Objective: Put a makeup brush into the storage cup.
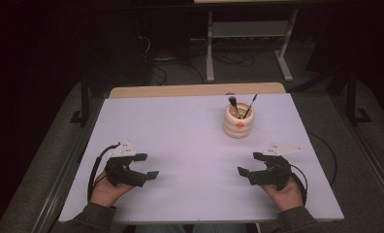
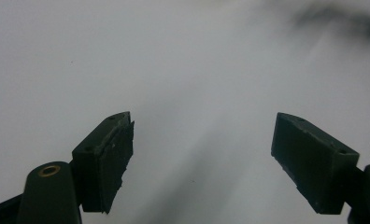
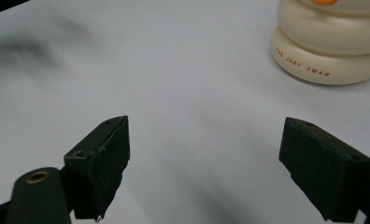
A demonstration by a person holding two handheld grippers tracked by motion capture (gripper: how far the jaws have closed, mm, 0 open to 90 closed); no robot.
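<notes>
A cream ribbed holder [image 1: 238, 121] stands on the white table [image 1: 180, 131], right of centre toward the back, with two dark-tipped brushes [image 1: 234, 106] upright in it. Its lower rings, lettered in orange, fill the top right of the right gripper view [image 3: 330, 51]. My left gripper [image 1: 149, 166] rests near the front left in a hand, jaws wide apart with nothing between them [image 2: 202, 158]. My right gripper [image 1: 248, 164] rests near the front right, open and holding nothing [image 3: 204, 163], well in front of the holder.
The wooden back edge of the table [image 1: 195, 90] runs behind the white top. Beyond it stand a grey metal frame [image 1: 248, 39] and loose cables on the dark floor. Carpet lies on both sides of the table.
</notes>
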